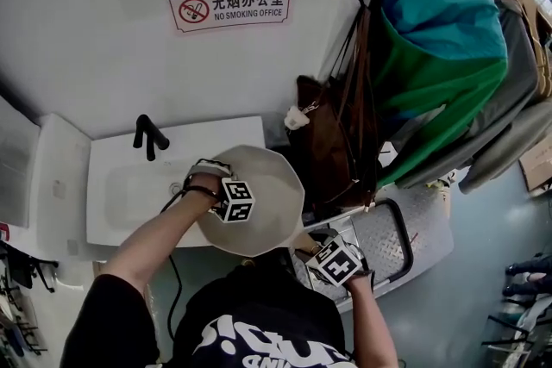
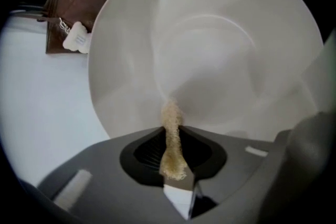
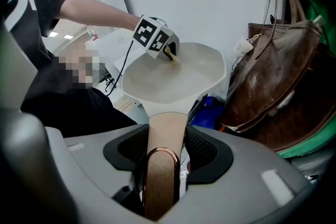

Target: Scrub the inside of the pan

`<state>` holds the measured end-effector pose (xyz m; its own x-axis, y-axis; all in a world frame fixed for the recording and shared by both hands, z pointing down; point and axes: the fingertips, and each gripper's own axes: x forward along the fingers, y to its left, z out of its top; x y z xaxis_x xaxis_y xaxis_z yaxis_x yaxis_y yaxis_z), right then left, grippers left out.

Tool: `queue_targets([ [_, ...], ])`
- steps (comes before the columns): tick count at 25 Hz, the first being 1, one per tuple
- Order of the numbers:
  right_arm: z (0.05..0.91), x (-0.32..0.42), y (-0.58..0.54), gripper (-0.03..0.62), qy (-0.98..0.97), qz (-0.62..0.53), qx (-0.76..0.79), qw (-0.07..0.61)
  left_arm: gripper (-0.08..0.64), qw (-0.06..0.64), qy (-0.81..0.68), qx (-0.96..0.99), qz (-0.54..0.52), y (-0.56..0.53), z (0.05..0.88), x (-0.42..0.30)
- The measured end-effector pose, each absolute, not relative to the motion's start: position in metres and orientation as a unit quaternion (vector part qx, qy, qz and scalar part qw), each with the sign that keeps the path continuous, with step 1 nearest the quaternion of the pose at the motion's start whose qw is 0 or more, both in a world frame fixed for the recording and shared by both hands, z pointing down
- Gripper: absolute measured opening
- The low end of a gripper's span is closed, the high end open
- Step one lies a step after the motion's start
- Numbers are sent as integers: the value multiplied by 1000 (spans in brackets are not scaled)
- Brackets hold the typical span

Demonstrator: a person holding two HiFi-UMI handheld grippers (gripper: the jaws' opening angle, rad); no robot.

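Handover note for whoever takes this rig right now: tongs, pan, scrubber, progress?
Left tongs: shut on a beige loofah scrubber, its tip against the inside of the cream pan.
Right tongs: shut on the pan's wooden handle, holding it up by the white sink.
Done: both grips set, scrubber touching.
To do: scrub across the inside; no suds or dirt show, so coverage is unclear.

A strip of coarse beige scrubber (image 2: 171, 139) is clamped between the dark ribbed pads of the left gripper (image 2: 172, 152), whose jaws are closed tightly upon it. The strip's far end is laid against the inner wall of the pale pan (image 2: 220, 50), near the pan's lower rim. The pan's inside is turned toward the camera, and most of the view is filled by it. Beyond the pan's left rim, a brown bag (image 2: 73, 2) with a white tag (image 2: 76, 39) is seen above a white surface (image 2: 37, 107).
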<state>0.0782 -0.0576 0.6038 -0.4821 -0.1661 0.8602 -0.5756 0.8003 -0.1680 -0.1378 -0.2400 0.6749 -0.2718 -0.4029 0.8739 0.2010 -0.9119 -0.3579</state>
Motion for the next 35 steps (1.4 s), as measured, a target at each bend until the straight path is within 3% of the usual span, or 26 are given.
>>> queue_targets([
  [14, 605, 78, -57, 224, -829, 230, 222, 459, 69, 342, 253, -654, -626, -295, 621, -48],
  [24, 602, 78, -59, 224, -827, 223, 221, 466, 69, 181, 284, -799, -498, -259, 622, 15],
  [35, 607, 79, -58, 224, -827, 232, 221, 461, 67, 22, 176, -887, -427, -177, 616, 59],
])
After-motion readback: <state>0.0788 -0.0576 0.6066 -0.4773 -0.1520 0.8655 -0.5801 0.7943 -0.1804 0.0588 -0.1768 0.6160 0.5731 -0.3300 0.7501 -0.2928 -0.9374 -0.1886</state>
